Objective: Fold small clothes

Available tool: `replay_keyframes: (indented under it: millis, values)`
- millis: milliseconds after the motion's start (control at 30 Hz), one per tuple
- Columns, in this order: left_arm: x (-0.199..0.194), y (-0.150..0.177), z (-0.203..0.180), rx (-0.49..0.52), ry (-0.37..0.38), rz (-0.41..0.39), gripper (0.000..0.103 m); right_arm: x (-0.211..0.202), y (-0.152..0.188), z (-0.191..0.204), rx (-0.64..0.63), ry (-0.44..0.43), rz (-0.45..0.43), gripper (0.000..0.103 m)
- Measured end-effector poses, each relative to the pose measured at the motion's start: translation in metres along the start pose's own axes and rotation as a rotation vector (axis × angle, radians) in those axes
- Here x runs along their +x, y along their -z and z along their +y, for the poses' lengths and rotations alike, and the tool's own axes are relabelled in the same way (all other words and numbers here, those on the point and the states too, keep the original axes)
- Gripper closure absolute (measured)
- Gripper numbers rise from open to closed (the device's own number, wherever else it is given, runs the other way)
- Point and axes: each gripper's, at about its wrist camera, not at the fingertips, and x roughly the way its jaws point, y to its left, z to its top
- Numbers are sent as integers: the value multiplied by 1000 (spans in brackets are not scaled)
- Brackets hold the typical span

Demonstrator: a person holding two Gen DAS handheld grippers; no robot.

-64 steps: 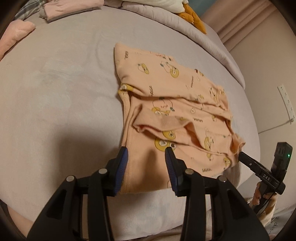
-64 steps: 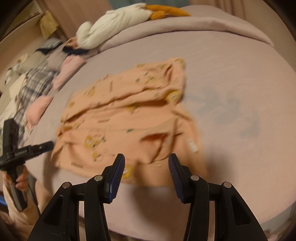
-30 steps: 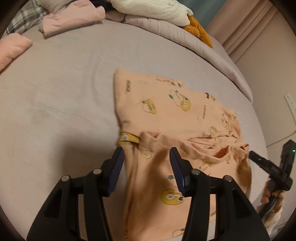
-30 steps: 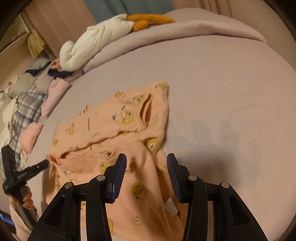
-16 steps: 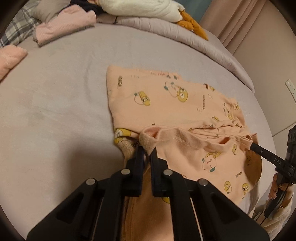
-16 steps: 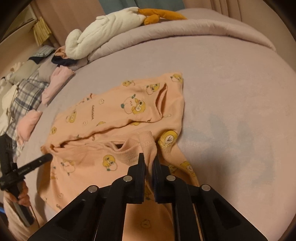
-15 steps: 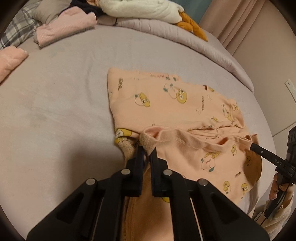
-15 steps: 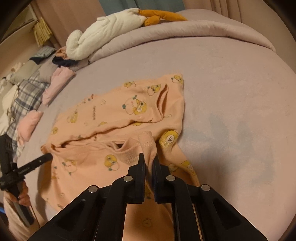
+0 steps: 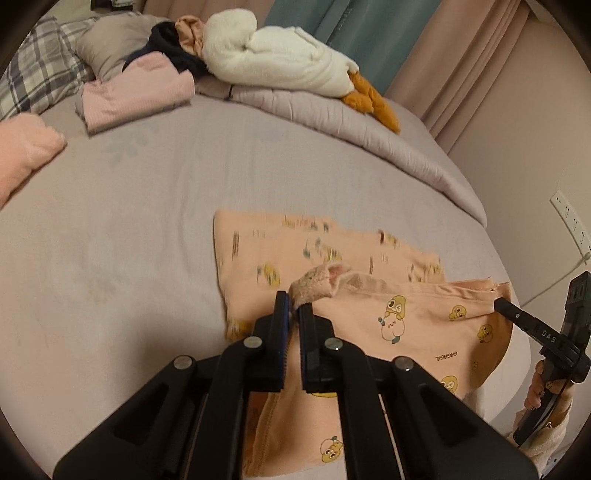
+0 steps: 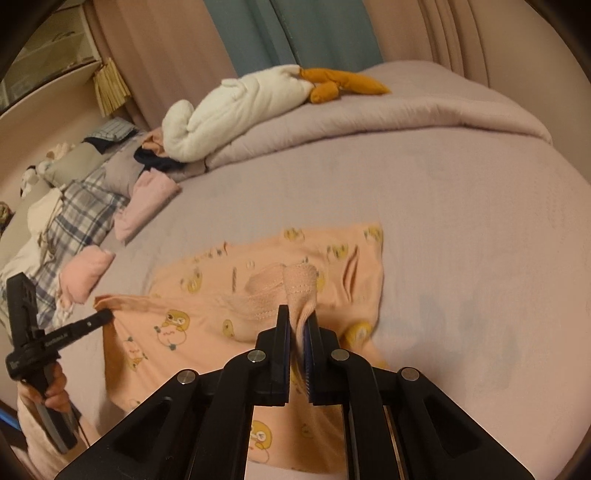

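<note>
Bedroom, domestic. Shown by: a bed (image 9: 147, 206) covered in mauve sheet; rolled quilt (image 9: 332, 110) at upper centre; plaid pillow (image 9: 33, 70) upper left; curtains (image 10: 295, 33) hung behind; wall socket (image 9: 570, 221) at right.

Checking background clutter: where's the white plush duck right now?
Far side of the bed, lying on the rolled quilt: white plush duck top centre in both wrist views.

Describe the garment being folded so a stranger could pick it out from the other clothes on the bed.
On the wide mauve bed, skip the plain pink folded pieces near the plaid pillow. The peach garment lies nearest, its ribbed edge pinched in the left gripper and right gripper. It alone carries a yellow cartoon print.
</note>
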Motion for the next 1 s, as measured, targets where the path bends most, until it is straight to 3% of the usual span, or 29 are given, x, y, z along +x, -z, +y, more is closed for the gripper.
replay_keyframes:
  millis: [233,500,1000]
  values:
    - [17,-42,9,-35,-19,-44,99,19,-42,0,-6,15,-43,95]
    - [63,-67,21,-55,-50,6,99,79,-69,-7,15,56,30,95]
    - [119,-49,47,-92,-153,147,94,133,-60,-22,47,164,142,95]
